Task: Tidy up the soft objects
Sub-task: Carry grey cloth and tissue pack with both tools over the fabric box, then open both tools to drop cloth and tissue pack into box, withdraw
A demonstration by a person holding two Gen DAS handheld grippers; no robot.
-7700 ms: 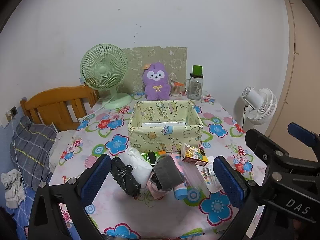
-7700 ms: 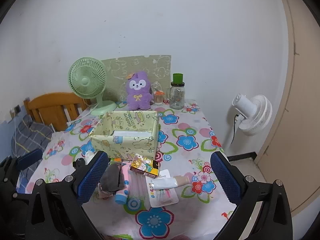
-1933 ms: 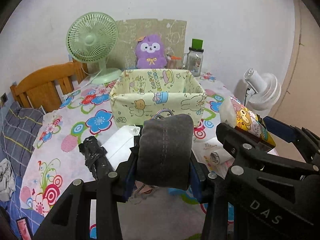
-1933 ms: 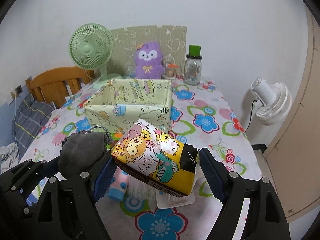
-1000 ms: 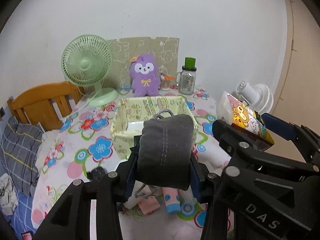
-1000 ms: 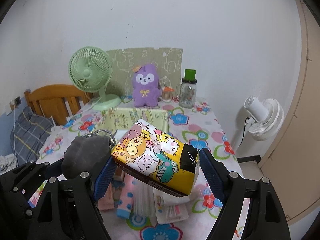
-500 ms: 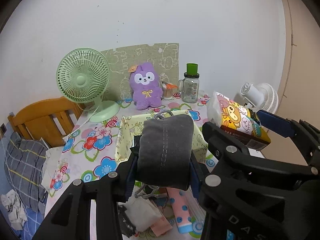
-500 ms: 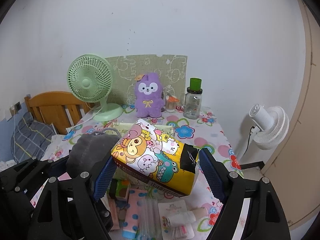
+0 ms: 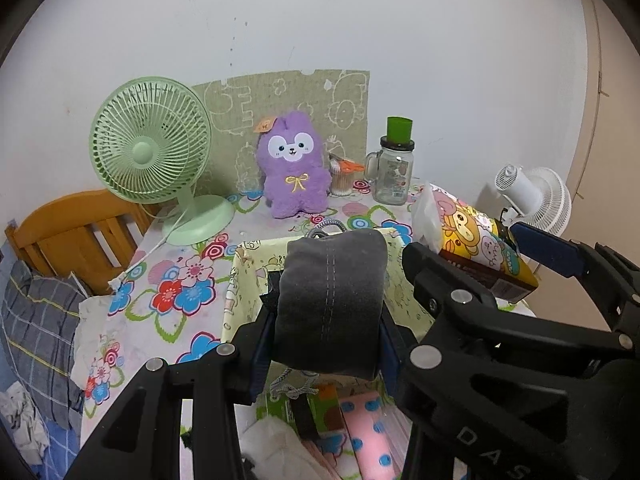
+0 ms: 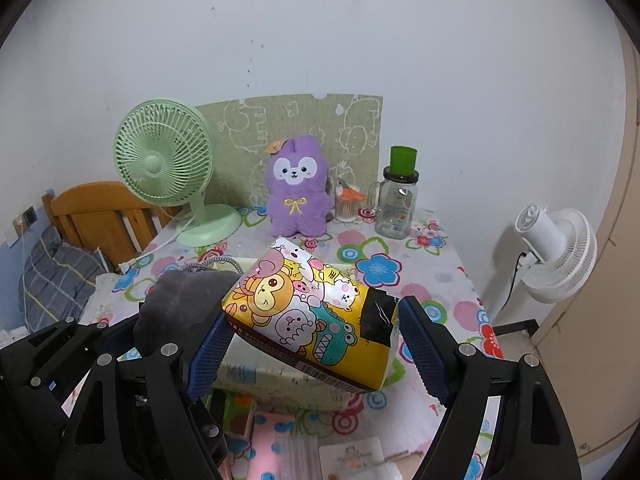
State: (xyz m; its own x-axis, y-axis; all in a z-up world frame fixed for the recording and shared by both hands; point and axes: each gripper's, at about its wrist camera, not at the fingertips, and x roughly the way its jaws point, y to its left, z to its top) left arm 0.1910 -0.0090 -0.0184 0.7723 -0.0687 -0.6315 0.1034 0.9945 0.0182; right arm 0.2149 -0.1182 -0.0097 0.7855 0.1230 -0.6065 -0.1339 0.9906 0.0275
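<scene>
Grey pouch (image 9: pixel 330 304) fills my left tongs (image 9: pixel 324 340), cartoon tissue pack (image 10: pixel 312 316) my right tongs (image 10: pixel 308 344); above centre-frame box (image 9: pixel 240 280), either may miss.

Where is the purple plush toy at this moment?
In both views the purple plush toy sits at the table's far edge, between the green fan and the glass jar.

Place: a home bedroom corner.
Signs: flowered tablecloth (image 9: pixel 168 280), purple plush rabbit (image 9: pixel 294 168) and green desk fan (image 9: pixel 150 148) beyond the tongs; wooden bed frame (image 9: pixel 76 232) and plaid bedding (image 9: pixel 36 320) to their left.
</scene>
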